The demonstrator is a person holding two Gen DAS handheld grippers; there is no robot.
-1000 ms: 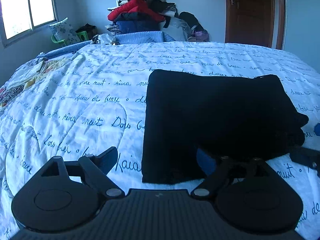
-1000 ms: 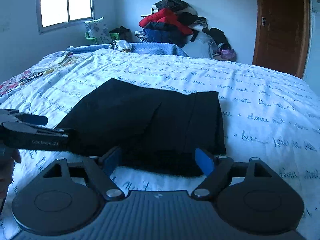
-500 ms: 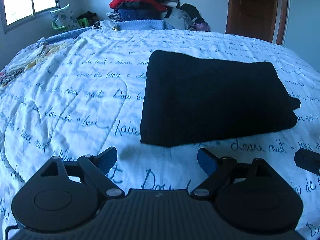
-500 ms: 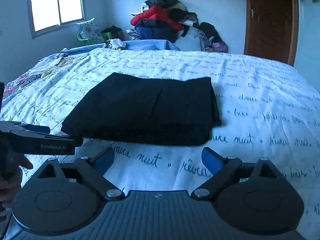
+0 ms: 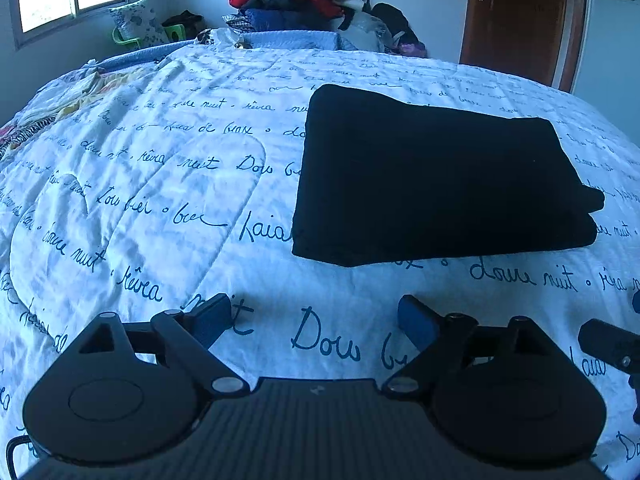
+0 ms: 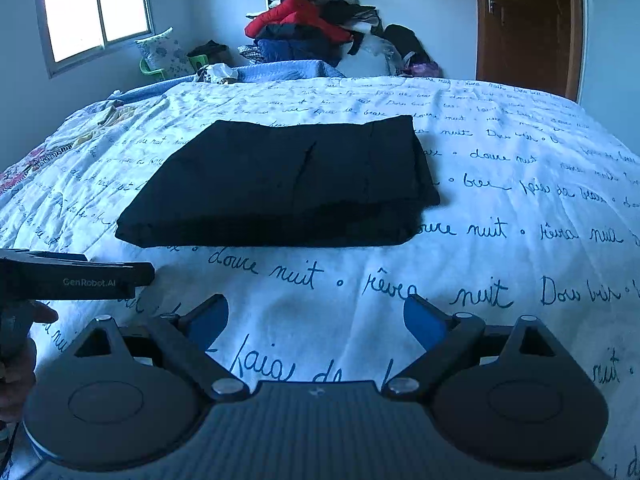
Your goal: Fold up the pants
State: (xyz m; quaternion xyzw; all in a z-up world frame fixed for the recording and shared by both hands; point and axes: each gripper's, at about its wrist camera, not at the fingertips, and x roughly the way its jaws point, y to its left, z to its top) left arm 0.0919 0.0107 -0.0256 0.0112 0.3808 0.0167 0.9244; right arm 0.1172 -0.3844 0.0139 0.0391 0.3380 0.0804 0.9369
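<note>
The black pants [image 5: 436, 176] lie folded into a flat rectangle on the white bedspread with blue script [image 5: 160, 184]; they also show in the right wrist view [image 6: 288, 184]. My left gripper [image 5: 314, 320] is open and empty, held above the bedspread a short way in front of the pants' near edge. My right gripper [image 6: 316, 320] is open and empty too, also clear of the pants on the near side. The left gripper's body shows at the left edge of the right wrist view [image 6: 72, 278].
A pile of clothes [image 6: 316, 36] is stacked against the far wall beyond the bed. A brown door [image 6: 524, 24] is at the far right, a window [image 6: 96, 12] at the far left. Patterned fabric [image 5: 60, 108] lies at the bed's left edge.
Both grippers have drawn back from the pants toward the near side of the bed. The pants lie still in their folded shape. Both grippers stay open.
</note>
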